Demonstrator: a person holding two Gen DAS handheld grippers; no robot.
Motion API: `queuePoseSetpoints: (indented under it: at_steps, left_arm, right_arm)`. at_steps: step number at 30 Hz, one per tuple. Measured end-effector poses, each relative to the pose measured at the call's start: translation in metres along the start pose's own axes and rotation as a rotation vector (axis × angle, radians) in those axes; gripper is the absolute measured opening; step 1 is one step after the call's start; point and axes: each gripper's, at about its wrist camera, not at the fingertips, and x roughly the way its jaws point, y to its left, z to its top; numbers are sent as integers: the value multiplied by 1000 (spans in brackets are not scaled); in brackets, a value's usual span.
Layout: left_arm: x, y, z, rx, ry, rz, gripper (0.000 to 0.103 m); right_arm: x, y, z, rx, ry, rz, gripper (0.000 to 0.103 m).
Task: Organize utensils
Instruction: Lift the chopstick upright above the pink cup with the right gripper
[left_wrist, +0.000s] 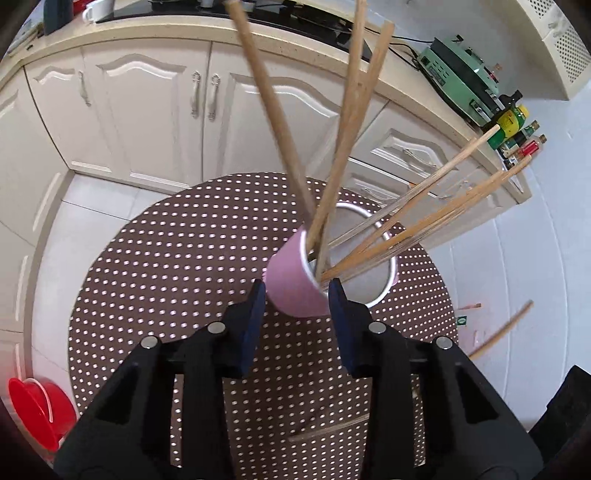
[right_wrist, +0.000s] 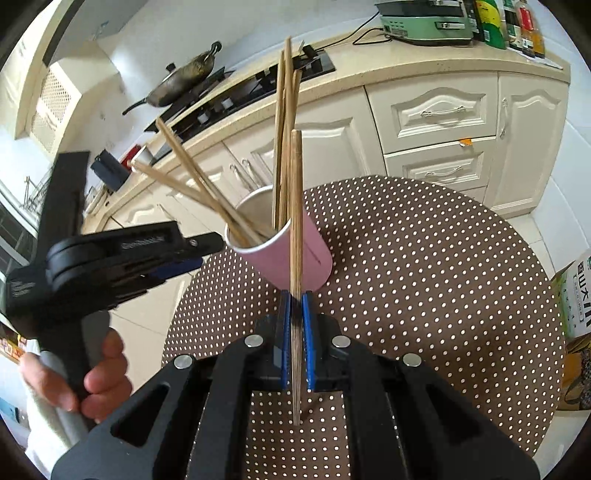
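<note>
A pink cup (left_wrist: 291, 288) with a white inside stands on the brown dotted table (left_wrist: 166, 266) and holds several wooden chopsticks (left_wrist: 347, 122). My left gripper (left_wrist: 297, 288) is open, its jaws on either side of the cup's near wall, not squeezing it. In the right wrist view the cup (right_wrist: 291, 254) stands just ahead of my right gripper (right_wrist: 295, 299), which is shut on one upright chopstick (right_wrist: 296, 206) in front of the cup. The left gripper (right_wrist: 177, 258) shows at the cup's left.
A loose chopstick (left_wrist: 502, 328) and a small scrap lie on the floor right of the table. A flat wooden stick (left_wrist: 328, 428) lies on the table near me. White cabinets (left_wrist: 147, 110), a stove with a wok (right_wrist: 184, 77) and bottles (left_wrist: 517, 129) are behind. A red bin (left_wrist: 33, 406) stands at lower left.
</note>
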Motion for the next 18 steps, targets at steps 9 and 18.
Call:
queuePoseSetpoints:
  at_steps: [9, 18]
  left_arm:
    - [30, 2, 12, -72, 82, -33, 20]
    - [32, -8, 15, -50, 72, 4, 18]
  right_arm:
    - [-22, -1, 18, 40, -54, 34, 5]
    - [-66, 6, 48, 33, -188, 55, 5]
